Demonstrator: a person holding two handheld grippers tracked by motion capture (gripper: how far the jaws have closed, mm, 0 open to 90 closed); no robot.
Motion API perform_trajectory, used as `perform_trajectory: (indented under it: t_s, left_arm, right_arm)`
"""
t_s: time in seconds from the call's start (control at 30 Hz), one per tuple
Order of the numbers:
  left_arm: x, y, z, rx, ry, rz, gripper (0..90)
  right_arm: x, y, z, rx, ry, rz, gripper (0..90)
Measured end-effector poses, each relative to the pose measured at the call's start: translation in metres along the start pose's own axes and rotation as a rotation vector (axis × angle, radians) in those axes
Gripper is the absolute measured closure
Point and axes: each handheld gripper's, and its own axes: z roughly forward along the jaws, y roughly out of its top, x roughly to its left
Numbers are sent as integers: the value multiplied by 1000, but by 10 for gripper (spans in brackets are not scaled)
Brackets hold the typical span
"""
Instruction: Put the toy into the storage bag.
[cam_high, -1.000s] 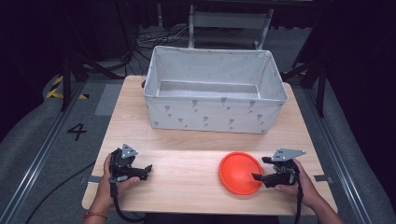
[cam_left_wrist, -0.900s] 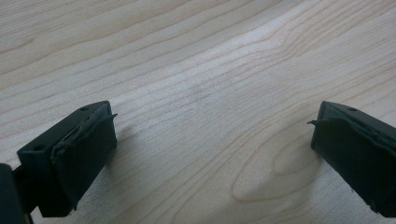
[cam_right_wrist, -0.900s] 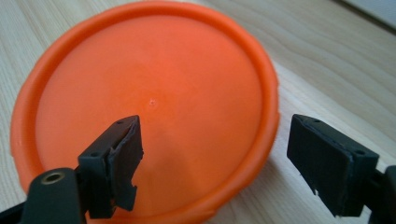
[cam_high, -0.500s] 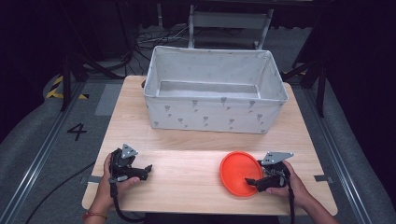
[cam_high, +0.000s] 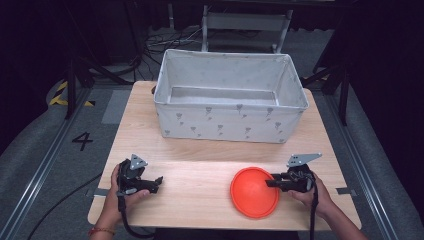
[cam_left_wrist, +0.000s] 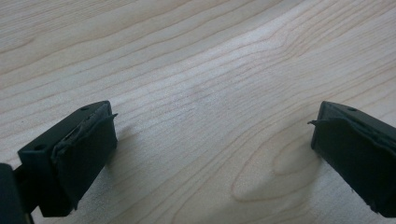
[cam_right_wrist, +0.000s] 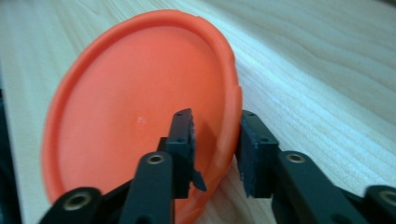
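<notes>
High view overhead, gripper views close (sharing table (cam_high: 200, 185))

- Table (cam_high: 200, 150): light wood, grain showing; sits on grey floor.
- Bin (cam_high: 230, 117): white fabric with small grey print, open top, inside bare; stands on table's far half.
- Number 4 (cam_high: 82, 141): black, on floor left of table.
- Yellow-black tape (cam_high: 62, 95): floor, far left.
- Cables (cam_high: 160, 42): loose on floor behind bin.
- Metal frame (cam_high: 245, 22): beyond bin.

Smooth matt orange plastic plate (cam_high: 254, 192), pale grained wooden table (cam_high: 200, 185), printed grey cloth bin (cam_high: 227, 122)
</notes>
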Motion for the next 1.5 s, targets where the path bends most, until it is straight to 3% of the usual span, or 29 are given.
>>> perform_trajectory:
  t_s: [0.2, 0.33, 0.43, 0.47, 0.6, 0.97, 1.17, 1.33, 1.5]
  left_arm:
    - [0, 0, 0, 0, -1, 1, 6]
    - [0, 0, 0, -1, 0, 3, 7]
    - [0, 0, 0, -1, 0, 4, 7]
    - [0, 0, 0, 0, 0, 5, 7]
    - [0, 0, 0, -1, -1, 4, 7]
    - [0, -1, -1, -1, 4, 0, 7]
    - [0, -1, -1, -1, 4, 0, 7]
    - [0, -1, -1, -1, 4, 0, 7]
    - [0, -1, -1, -1, 4, -1, 7]
  right_arm:
    - [7, 8, -23, -65, 81, -59, 803]
    - [16, 13, -35, -80, 72, -121, 821]
    - [22, 16, -41, -80, 51, -156, 823]
    - [26, 17, -47, -73, 26, -187, 824]
    - [27, 18, -53, -61, 0, -212, 824]
    - [28, 21, -80, -42, -88, -271, 825]
    - [25, 31, -97, 2, -144, -301, 824]
    - [17, 41, -114, 4, -185, -291, 824]
    - [14, 51, -129, 9, -223, -323, 824]
